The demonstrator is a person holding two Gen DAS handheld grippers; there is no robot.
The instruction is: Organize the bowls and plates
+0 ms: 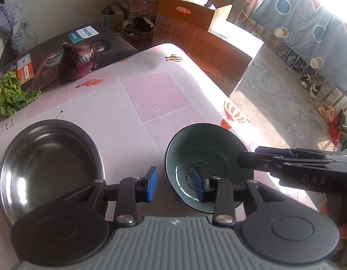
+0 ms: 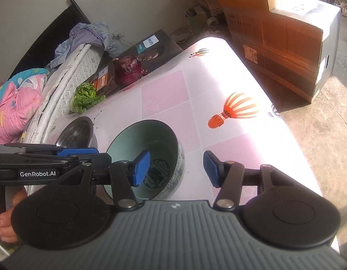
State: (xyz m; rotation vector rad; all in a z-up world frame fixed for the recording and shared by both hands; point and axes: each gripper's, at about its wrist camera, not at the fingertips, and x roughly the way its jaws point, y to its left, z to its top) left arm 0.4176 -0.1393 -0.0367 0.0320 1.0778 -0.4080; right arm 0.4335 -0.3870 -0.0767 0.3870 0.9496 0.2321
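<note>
- Step in hand: approach to the green bowl (image 1: pixel 207 155), judged from both claws converging on it. Nothing is stacked yet.
- Location of task items: the green bowl stands upright on the desk (image 1: pixel 151 94), near the sunlit edge. The steel plate (image 1: pixel 50 164) lies beside it, apart from it, nearer the lettuce (image 1: pixel 9 94) and the red onion (image 1: pixel 78 60).
- Left claw (image 1: pixel 174 185): jaws partly open, holding nothing. One blue pad sits outside the near wall of the bowl, the other appears inside it, so the rim is straddled. Contact with the rim cannot be confirmed.
- Right claw (image 2: pixel 176 168): jaws wide open, holding nothing. It straddles the opposite wall of the bowl, one pad over the interior, one outside above the desk. No contact is evident.
- Next move, as a judgement: close one claw on the rim, lift, and carry the bowl to the steel plate. Only one claw is needed; the other should clear away.
- Risk: the glazed wall may slip in a shallow pinch.
</note>
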